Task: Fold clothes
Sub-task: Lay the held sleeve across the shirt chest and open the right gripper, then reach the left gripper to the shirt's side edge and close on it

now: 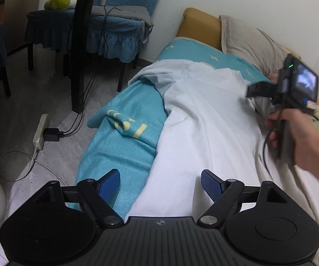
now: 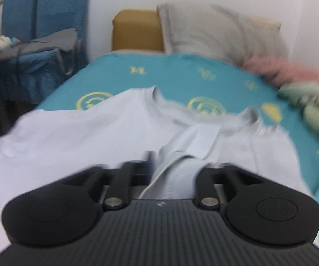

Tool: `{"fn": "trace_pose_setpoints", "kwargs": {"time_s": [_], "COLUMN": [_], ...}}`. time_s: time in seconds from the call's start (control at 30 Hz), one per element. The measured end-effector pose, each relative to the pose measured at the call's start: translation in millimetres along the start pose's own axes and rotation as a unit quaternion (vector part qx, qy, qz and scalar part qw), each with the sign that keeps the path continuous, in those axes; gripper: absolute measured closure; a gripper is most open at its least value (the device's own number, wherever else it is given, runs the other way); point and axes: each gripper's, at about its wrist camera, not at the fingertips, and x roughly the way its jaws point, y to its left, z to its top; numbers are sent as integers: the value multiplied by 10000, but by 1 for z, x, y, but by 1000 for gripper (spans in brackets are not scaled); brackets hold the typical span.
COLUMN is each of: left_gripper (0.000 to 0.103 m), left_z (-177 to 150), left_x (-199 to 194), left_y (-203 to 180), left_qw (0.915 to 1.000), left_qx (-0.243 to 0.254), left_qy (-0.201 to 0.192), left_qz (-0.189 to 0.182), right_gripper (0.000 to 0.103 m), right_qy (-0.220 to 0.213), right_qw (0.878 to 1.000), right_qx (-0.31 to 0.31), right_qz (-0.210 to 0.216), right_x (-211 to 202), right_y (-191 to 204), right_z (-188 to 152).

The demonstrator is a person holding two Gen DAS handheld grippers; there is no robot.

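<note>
White walls and a grey tiled floor (image 1: pixel 55 102) frame a bed (image 1: pixel 119 146) under a teal sheet printed with yellow emblems, a tan headboard (image 2: pixel 137 30) and a grey pillow (image 2: pixel 214 31) at its far end. Beside it stand chairs in blue quilted covers (image 1: pixel 115 33), with a power strip (image 1: pixel 40 132) and cables on the floor. Across the sheet lies the white T-shirt (image 1: pixel 203 122), collar toward the pillow, one side hanging over the bed's edge. The left tool (image 1: pixel 160 182) hovers wide and empty above the near hem. The right tool (image 2: pixel 174 168), gripped by a hand (image 1: pixel 301 130), stands parted with a bunched fold of shirt between its fingers, though blur hides whether the pads press it. The risk, I judge: that loose fold springs open, or the overhang drags the shirt floorward.
</note>
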Motion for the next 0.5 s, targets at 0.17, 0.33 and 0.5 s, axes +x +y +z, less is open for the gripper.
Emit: {"fn": "trace_pose_setpoints", "kwargs": {"time_s": [0.17, 0.33, 0.5], "left_gripper": [21, 21, 21], "left_z": [-4, -8, -16], "left_x": [-6, -22, -44], "left_y": [-8, -20, -31], "left_qw": [9998, 9988, 9979], "left_qx": [178, 385, 474], "left_qy": [-99, -302, -396], "left_qz": [2, 4, -203], "right_gripper": [5, 5, 5], "right_qy": [-126, -230, -240], "right_qw": [9932, 9902, 9894], "right_qx": [893, 1001, 1103], "right_qz": [741, 944, 909], "right_x": [-70, -182, -297], "right_y": [-27, -52, -90], "right_z": [1, -13, -47]}}
